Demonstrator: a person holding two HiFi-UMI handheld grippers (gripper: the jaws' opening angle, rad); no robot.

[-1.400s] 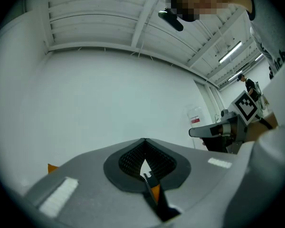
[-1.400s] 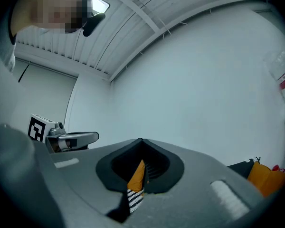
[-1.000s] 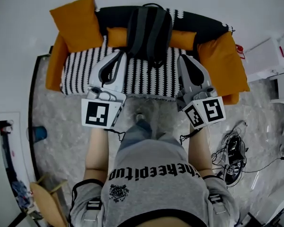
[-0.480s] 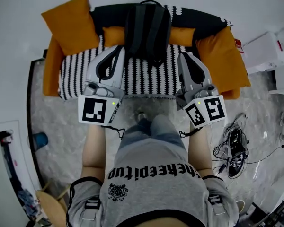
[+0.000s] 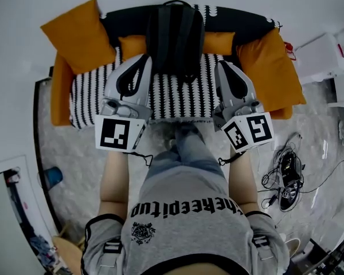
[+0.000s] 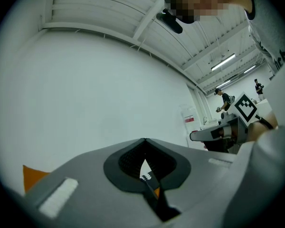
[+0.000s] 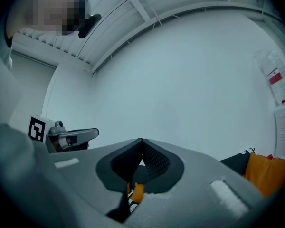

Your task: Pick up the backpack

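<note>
A dark grey and black backpack (image 5: 175,36) stands upright against the sofa back, on the black-and-white striped cover (image 5: 178,93). My left gripper (image 5: 144,59) hangs over the seat just left of the backpack's lower part, jaws shut and empty. My right gripper (image 5: 221,66) is level with it just right of the backpack, also shut on nothing. Neither touches the bag. In the left gripper view the jaw tips (image 6: 143,140) meet against a white wall. The right gripper view shows the same closed tips (image 7: 141,140); the backpack is hidden in both gripper views.
Orange cushions lie at the sofa's left (image 5: 77,33) and right (image 5: 269,67), with smaller ones (image 5: 218,42) behind the bag. Cables and a black device (image 5: 286,176) lie on the floor at the right, white boxes (image 5: 327,56) beyond. A blue object (image 5: 53,176) sits on the floor at the left.
The person has stepped closer to the sofa. Both grippers have come forward over the seat, to either side of the backpack. The jaws stayed shut.
</note>
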